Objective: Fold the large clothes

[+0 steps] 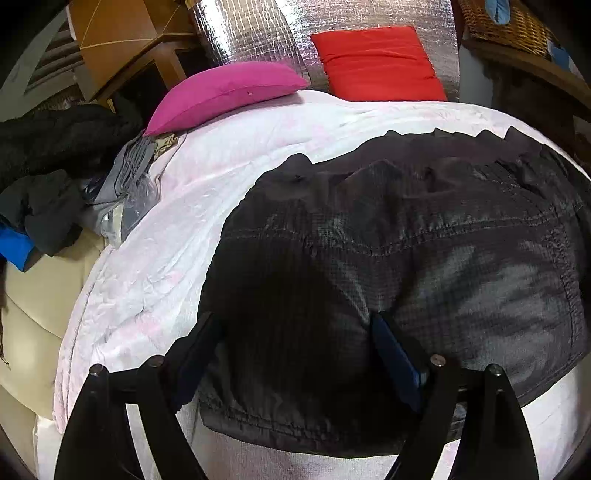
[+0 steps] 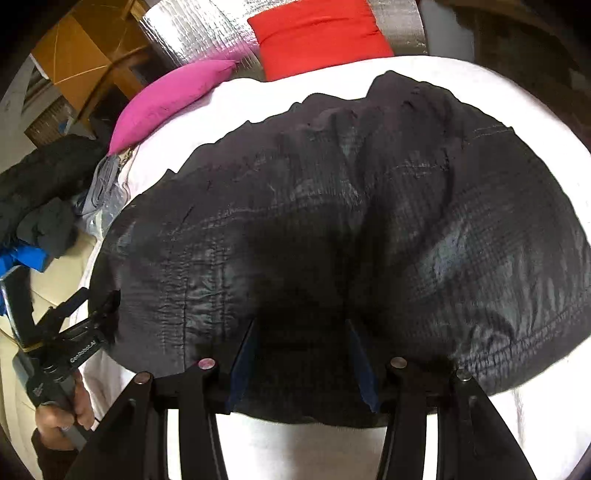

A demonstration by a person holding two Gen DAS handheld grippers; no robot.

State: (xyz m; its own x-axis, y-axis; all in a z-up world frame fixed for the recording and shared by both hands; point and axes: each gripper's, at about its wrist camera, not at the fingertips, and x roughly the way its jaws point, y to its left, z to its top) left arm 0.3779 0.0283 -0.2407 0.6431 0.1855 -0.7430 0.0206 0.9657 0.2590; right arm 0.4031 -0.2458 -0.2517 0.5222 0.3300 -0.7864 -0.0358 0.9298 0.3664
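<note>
Dark quilted jacket (image 1: pixel 406 240) lies spread on white bedcover (image 1: pixel 166 240). Left gripper (image 1: pixel 291 325) jaws wide apart over its near hem. Right gripper (image 2: pixel 301 321) jaws part-open above fabric; contact unclear.

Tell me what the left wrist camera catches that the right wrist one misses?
Only the left wrist view shows the woven wicker basket at top right. Only the right wrist view shows the left gripper from outside, held by a hand. Both share the dark quilted jacket on the white bed cover, the magenta pillow and the red cushion.
</note>
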